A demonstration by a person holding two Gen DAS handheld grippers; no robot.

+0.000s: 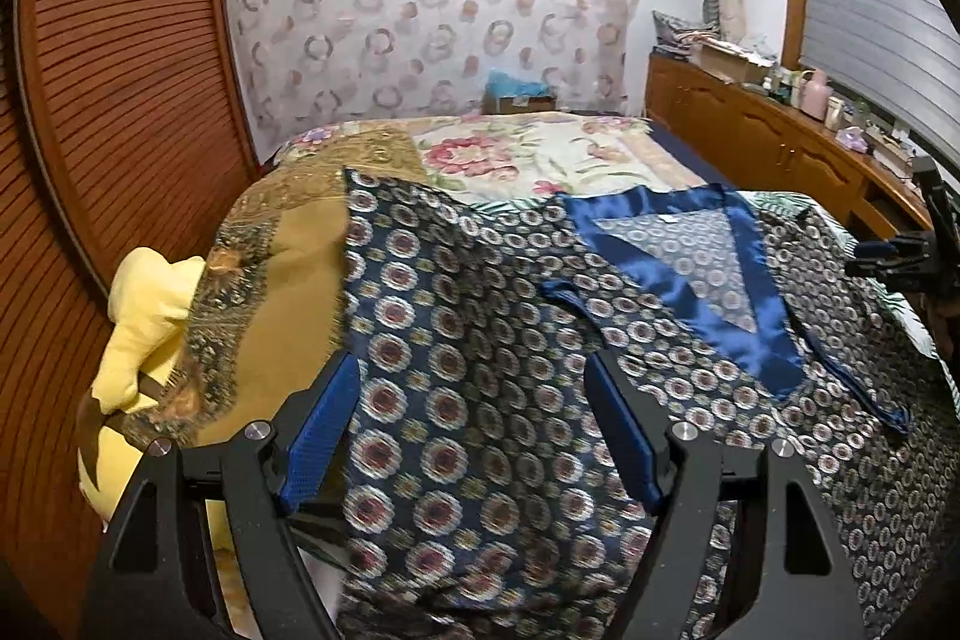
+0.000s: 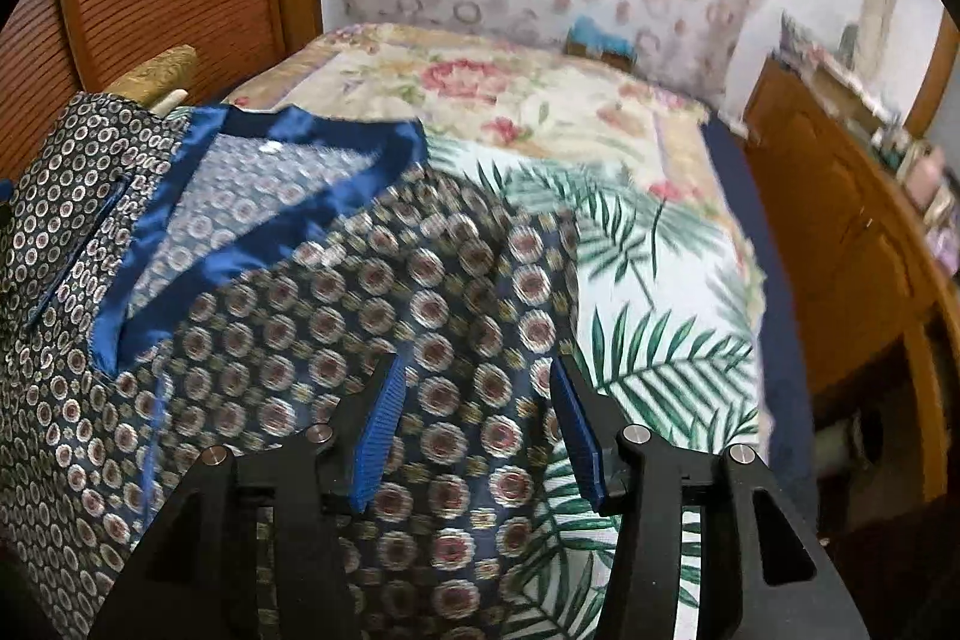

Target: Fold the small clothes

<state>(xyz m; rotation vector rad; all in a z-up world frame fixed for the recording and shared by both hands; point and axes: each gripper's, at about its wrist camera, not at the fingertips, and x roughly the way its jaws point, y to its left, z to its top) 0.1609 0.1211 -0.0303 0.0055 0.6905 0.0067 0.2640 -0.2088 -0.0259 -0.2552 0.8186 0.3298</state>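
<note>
One satin-trimmed medallion-print top [image 1: 480,340]

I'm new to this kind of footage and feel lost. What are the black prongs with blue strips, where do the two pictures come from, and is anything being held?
Each picture comes from a camera on a hand-held gripper, looking out between its two fingers. The prongs are the left gripper and the right gripper; the blue strips are their grip pads. Both are open and hold nothing. Beneath them, on a bed with a floral bedspread, lies a navy patterned top with a blue satin V-neck collar. A yellow cushion sits at the left gripper's side.
</note>
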